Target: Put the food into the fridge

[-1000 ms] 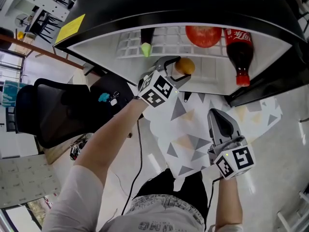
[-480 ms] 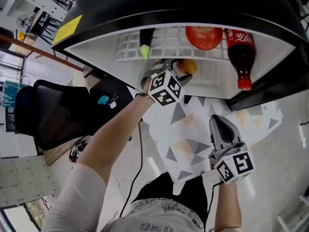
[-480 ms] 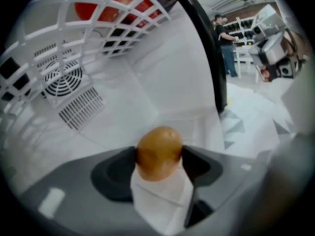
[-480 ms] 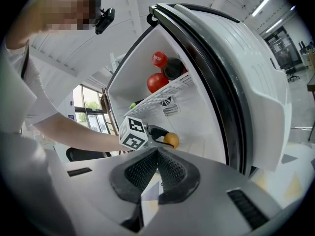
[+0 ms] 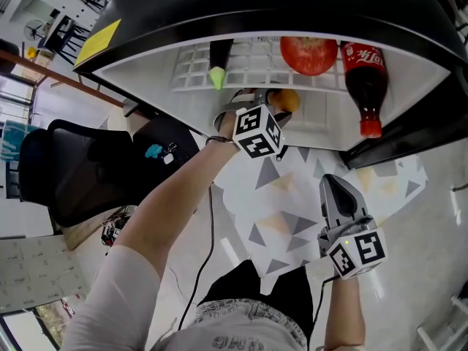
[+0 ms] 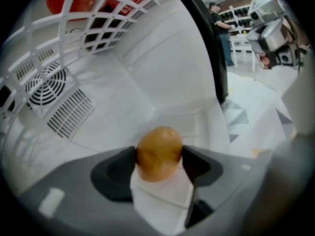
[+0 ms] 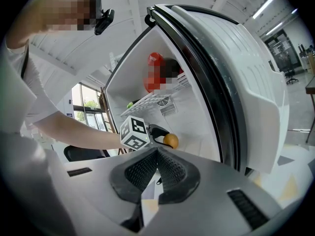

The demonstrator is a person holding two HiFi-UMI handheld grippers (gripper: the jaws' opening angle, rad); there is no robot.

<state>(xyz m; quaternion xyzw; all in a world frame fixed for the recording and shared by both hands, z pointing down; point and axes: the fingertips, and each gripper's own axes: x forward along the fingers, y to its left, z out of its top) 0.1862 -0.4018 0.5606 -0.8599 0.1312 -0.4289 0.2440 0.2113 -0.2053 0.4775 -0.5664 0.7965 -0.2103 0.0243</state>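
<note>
Left gripper (image 5: 278, 102) grasps an orange-yellow fruit (image 6: 158, 153) inside the open fridge (image 5: 322, 117), below its wire shelf (image 5: 248, 66). Right gripper (image 7: 157, 150) hangs outside, nearer the person, jaws clenched on nothing.

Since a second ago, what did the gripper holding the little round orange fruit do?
The left gripper rolled and shifted slightly right in the head view, inside the black fridge, fingers clamped on the round orange fruit throughout. Nothing was let go. The shut right gripper, red round tomato and plastic cola bottle stayed put.
</note>
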